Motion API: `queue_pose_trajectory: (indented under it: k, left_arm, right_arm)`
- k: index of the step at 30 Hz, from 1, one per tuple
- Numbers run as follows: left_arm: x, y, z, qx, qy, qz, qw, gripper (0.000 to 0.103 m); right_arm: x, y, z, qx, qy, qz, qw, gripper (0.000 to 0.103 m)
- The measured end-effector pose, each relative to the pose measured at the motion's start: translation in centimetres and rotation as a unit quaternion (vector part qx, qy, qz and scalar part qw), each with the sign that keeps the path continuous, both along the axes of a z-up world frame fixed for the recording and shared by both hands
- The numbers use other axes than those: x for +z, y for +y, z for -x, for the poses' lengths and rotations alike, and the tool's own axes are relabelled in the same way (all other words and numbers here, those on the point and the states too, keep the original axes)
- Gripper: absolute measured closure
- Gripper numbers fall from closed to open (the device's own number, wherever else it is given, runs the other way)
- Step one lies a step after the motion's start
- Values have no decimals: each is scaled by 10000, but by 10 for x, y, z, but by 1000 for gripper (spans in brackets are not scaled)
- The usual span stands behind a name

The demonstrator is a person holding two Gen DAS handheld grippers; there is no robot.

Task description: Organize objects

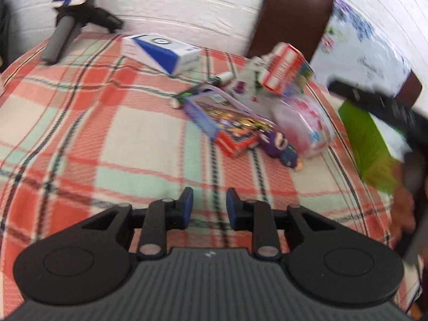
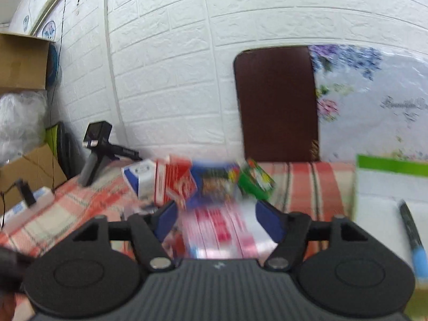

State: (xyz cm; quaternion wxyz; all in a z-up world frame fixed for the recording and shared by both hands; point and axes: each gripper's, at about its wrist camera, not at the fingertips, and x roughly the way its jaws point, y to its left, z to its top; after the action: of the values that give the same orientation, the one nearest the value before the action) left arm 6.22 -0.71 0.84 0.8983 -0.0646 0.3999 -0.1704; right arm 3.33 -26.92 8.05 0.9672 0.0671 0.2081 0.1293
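On plaid cloth [image 1: 80, 133], purple case [image 1: 224, 112] lying flat, long axis diagonal

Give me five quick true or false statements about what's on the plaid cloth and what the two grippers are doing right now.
1. The left gripper holds a box. False: nothing is between its jaws, only bare plaid cloth ahead of them.
2. A white and blue box lies near the wall, apart from the main clutter. True.
3. The right gripper has its jaws spread wide. True.
4. The purple toy figure sits on top of the white and blue box. False: it lies on the cloth beside the colourful flat box.
5. The wall behind is bare wood. False: it is white brick-pattern wall.
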Motion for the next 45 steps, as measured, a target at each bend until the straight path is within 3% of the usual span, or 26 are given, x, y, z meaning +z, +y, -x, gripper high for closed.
queue_pose_trajectory:
  k: [4, 6, 7, 8, 9, 11, 13, 15, 16, 20, 26, 28, 31, 33, 36, 37, 40, 45]
  left_arm:
    - [11, 13, -12, 185, -159, 170, 9996, 68]
    - [27, -2, -20, 9, -625, 10, 9980, 63]
    - [35, -14, -22, -129, -945, -121, 9954, 53]
    - [42, -29, -23, -294, -1289, -291, 9908, 41]
    - [46, -44, -25, -475, -1628, -475, 9844, 39]
    - [49, -72, -30, -905, -2091, -795, 9705, 40]
    - [47, -94, -43, -1192, -2155, -899, 9650, 41]
    - [41, -111, -59, -1366, -2072, -946, 9641, 54]
    - [36, -116, -67, -1403, -2011, -1023, 9641, 74]
    - [38, -107, -71, -1459, -1651, -664, 9732, 75]
    - [61, -61, 0, -1727, -1909, 9, 9663, 83]
    - [62, -44, 22, -1689, -1705, 185, 9706, 83]
    - [50, -15, 40, -1554, -871, 877, 9801, 83]
    - [34, 6, 45, -1383, -234, 1386, 9804, 83]
    - [8, 31, 44, -669, 433, 1567, 9844, 81]
    - [2, 42, 43, -398, 533, 1597, 9849, 76]
    - [3, 68, 45, 143, 557, 1697, 9838, 74]
    - [12, 91, 48, 381, 548, 1881, 9799, 54]
  right_arm:
    - [4, -14, -56, -258, 119, -535, 9982, 20]
    - [-2, -31, -68, -305, 326, -1184, 9920, 22]
    - [-7, -40, -71, -314, 414, -1531, 9868, 22]
    - [-13, -49, -71, -283, 478, -1883, 9805, 22]
    - [-20, -56, -72, -215, 549, -2178, 9742, 22]
    - [-30, -61, -77, -126, 702, -2477, 9662, 22]
    - [-39, -61, -84, -65, 807, -2551, 9635, 22]
    - [-47, -58, -92, 39, 933, -2627, 9603, 26]
    - [-51, -57, -95, 122, 1025, -2668, 9582, 35]
    - [-53, -52, -93, 169, 1162, -2688, 9560, 42]
    - [-26, -25, -33, 737, 959, -2670, 9561, 42]
    - [-22, -9, -3, 897, 1002, -2494, 9590, 42]
    - [-23, 12, 36, 937, 1157, -2033, 9677, 41]
    - [-30, 22, 56, 995, 1347, -1940, 9666, 39]
    - [-36, 27, 77, 858, 1205, -1693, 9744, 25]
    - [-35, 26, 82, 712, 1117, -1563, 9788, 21]
    - [-34, 21, 91, 661, 968, -1242, 9853, 21]
    - [-44, 36, 110, 1290, 892, -452, 9866, 13]
